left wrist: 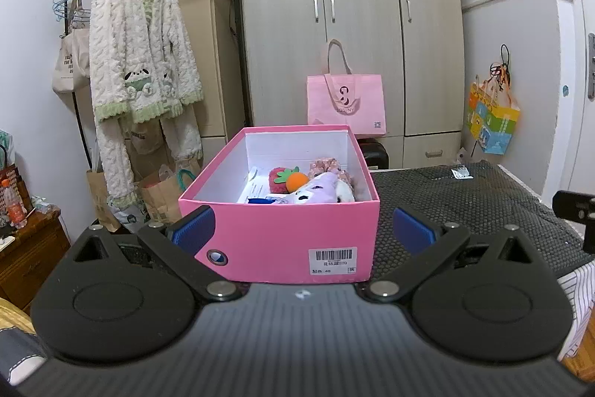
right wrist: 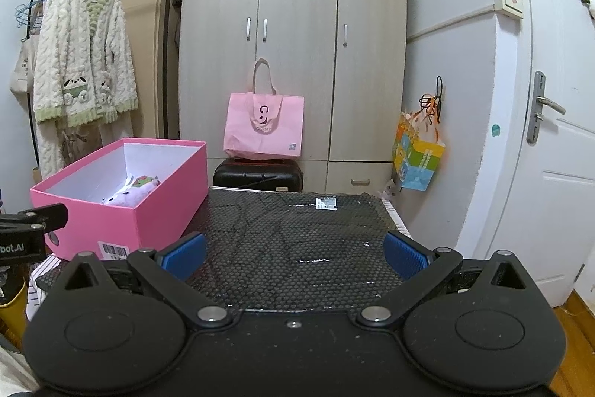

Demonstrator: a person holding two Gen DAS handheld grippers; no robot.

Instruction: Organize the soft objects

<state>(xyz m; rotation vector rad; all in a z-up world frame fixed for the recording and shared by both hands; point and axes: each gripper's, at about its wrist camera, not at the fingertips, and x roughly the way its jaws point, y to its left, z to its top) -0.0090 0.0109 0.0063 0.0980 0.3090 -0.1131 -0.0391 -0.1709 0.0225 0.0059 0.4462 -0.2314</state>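
A pink shoe box [left wrist: 279, 233] stands open on a black dimpled mat [left wrist: 465, 196]. Inside lie several soft toys: a purple and white plush [left wrist: 319, 192], an orange carrot plush [left wrist: 295, 180], a red strawberry plush [left wrist: 277, 181] and a pink frilly one [left wrist: 329, 164]. My left gripper [left wrist: 303, 229] is open and empty, its blue pads on either side of the box's near end. In the right wrist view the box [right wrist: 148, 207] stands at the left with the purple plush [right wrist: 130, 196] showing. My right gripper [right wrist: 293, 253] is open and empty above the bare mat [right wrist: 297, 237].
A grey wardrobe [right wrist: 293, 25] stands behind, with a pink tote bag [right wrist: 264, 129] on a black case [right wrist: 258, 175]. A fluffy robe [left wrist: 145, 62] hangs on a rack at the left. A white door [right wrist: 550, 136] is at the right. A small packet [right wrist: 325, 202] lies on the mat's far edge.
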